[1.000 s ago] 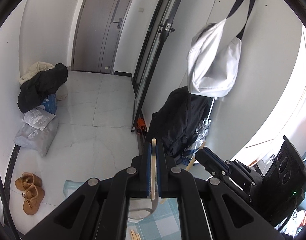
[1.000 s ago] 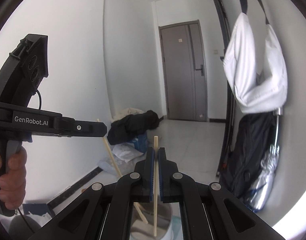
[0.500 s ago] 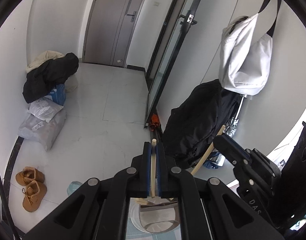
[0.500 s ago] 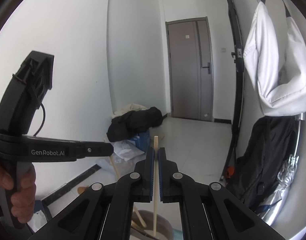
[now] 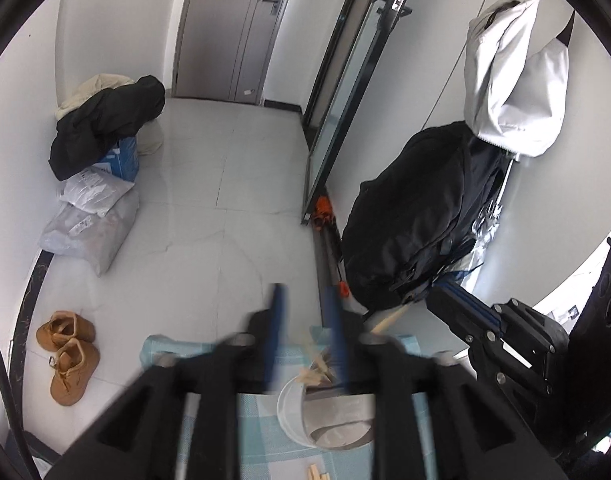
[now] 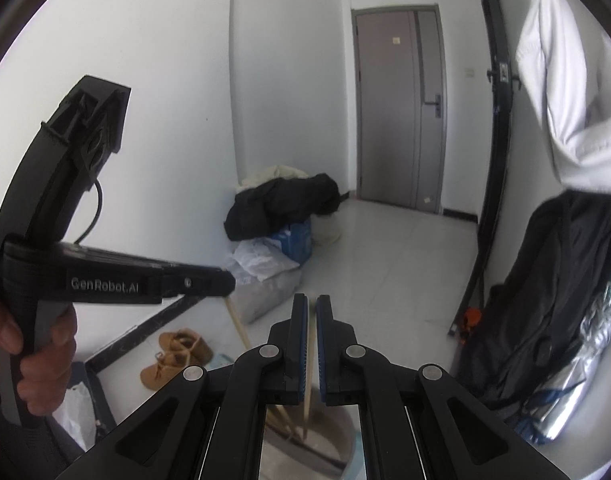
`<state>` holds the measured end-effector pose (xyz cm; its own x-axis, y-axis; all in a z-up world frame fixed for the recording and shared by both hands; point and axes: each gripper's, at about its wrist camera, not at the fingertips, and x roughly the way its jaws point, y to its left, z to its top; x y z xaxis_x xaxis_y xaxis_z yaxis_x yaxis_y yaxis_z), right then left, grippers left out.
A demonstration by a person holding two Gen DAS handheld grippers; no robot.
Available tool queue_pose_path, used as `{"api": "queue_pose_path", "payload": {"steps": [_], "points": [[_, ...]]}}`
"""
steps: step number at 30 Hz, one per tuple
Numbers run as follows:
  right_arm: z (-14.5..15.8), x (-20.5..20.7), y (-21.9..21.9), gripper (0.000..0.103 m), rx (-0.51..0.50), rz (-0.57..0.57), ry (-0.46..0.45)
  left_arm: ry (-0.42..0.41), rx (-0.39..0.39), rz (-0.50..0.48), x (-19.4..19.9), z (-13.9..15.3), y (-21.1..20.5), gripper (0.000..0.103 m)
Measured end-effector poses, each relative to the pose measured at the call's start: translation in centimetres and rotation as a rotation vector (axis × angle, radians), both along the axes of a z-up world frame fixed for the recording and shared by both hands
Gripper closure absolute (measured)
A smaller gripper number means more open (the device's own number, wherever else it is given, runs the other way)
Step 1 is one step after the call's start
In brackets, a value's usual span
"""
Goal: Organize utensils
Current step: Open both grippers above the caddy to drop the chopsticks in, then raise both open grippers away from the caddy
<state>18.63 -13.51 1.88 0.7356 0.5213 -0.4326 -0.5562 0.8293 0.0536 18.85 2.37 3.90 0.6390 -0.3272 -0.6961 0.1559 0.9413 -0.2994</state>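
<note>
Wooden chopsticks (image 5: pixel 316 364) stood bunched in the white cup (image 5: pixel 295 412) on the blue checked cloth (image 5: pixel 261 420), one of them gone from the left gripper (image 5: pixel 305 332), which had clamped it a second earlier and whose blurred jaws were now opening with nothing pressed between them. The right gripper (image 6: pixel 311 312) stayed clenched on its chopstick (image 6: pixel 308 364), lower over the cup. Beyond lay pale floor tiles (image 5: pixel 209 184), tan boots (image 5: pixel 67 354), and a grey door (image 6: pixel 397 108).

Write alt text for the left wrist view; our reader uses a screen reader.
The left tongs, blurred and opening, hang over a white cup of wooden sticks on a checked cloth.
</note>
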Motion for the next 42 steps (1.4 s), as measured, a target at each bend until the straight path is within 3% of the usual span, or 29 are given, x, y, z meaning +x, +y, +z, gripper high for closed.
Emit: {"api": "queue_pose_path", "payload": {"steps": [1,3,6,7,11,17,21,27,31,42], "points": [[-0.4,-0.3,-0.3,0.098,0.009,-0.010,0.017,-0.008,0.001,0.000,-0.4,0.0,0.2,0.047],[-0.9,-0.8,-1.0,0.094,0.032,-0.021,0.048,-0.034,0.008,0.019,-1.2,0.2,0.4,0.032],[-1.4,-2.2,-2.5,0.076,0.064,-0.060,0.074,-0.062,0.045,0.067,-2.4,0.8,1.1,0.025],[-1.5,-2.9,-3.0,0.075,0.080,-0.071,0.081,-0.060,0.052,0.076,-2.7,0.8,1.3,0.023],[-1.7,-4.5,-4.3,0.061,0.112,-0.128,0.113,-0.095,0.068,0.102,-4.5,1.0,2.1,0.021],[-0.7,-7.7,-5.3,0.059,0.147,-0.156,0.122,-0.164,0.130,0.162,-8.0,2.3,2.2,0.014],[0.5,-10.4,-5.2,0.022,0.159,-0.190,0.066,-0.240,0.170,0.147,-10.4,2.8,1.4,0.005],[1.1,-14.4,-4.4,0.018,0.159,-0.180,0.024,-0.258,0.166,0.159,-13.1,2.7,1.0,0.001],[1.0,-17.1,-4.4,0.000,0.158,-0.218,-0.032,-0.266,0.168,0.163,-14.9,2.4,0.8,0.001],[-0.7,-20.9,-3.6,0.000,0.116,-0.280,-0.041,-0.270,0.141,0.164,-19.0,1.3,0.8,0.001]]}}
